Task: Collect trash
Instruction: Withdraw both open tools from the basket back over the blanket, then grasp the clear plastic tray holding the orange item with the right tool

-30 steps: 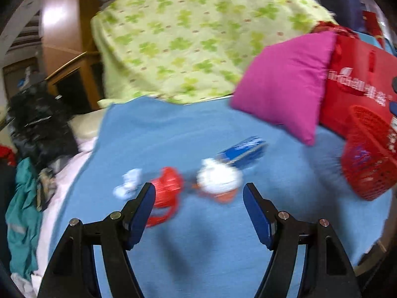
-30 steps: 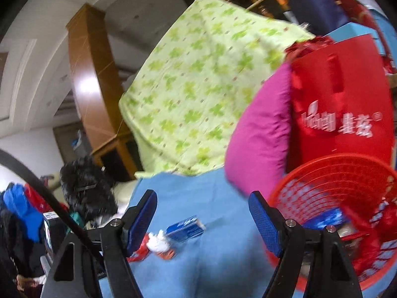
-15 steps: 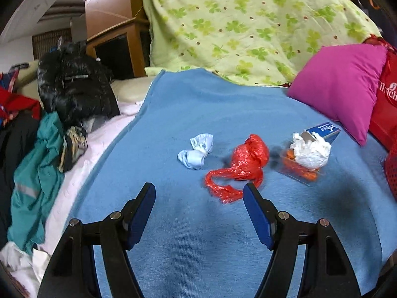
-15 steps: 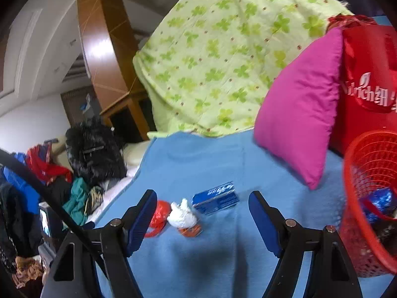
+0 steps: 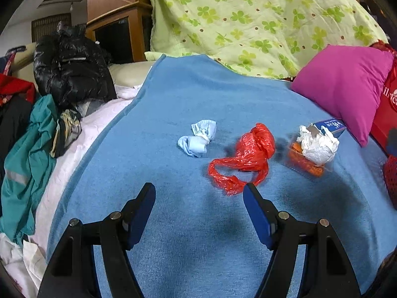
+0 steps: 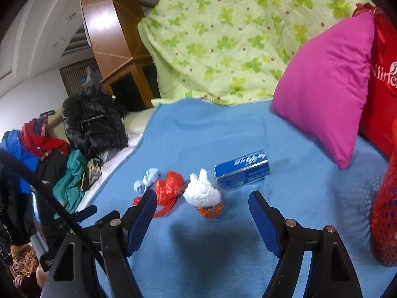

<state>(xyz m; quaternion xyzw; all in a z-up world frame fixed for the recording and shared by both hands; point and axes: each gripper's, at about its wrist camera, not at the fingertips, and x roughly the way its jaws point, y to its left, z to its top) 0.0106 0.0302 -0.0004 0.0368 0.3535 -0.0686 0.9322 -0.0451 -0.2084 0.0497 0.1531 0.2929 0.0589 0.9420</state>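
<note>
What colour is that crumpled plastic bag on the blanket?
Red; the plastic bag shows best in the left wrist view.

A bed covered with a blue blanket (image 5: 198,236) fills the foreground. At its far edge a green clover-patterned quilt (image 5: 248,17) is heaped, with a magenta pillow (image 5: 347,84) toward the far right corner. Along the left edge lie a black jacket (image 5: 72,69) and a teal garment (image 5: 29,154). A wooden cabinet (image 5: 119,24) stands behind, against a white wall (image 6: 27,94).
</note>
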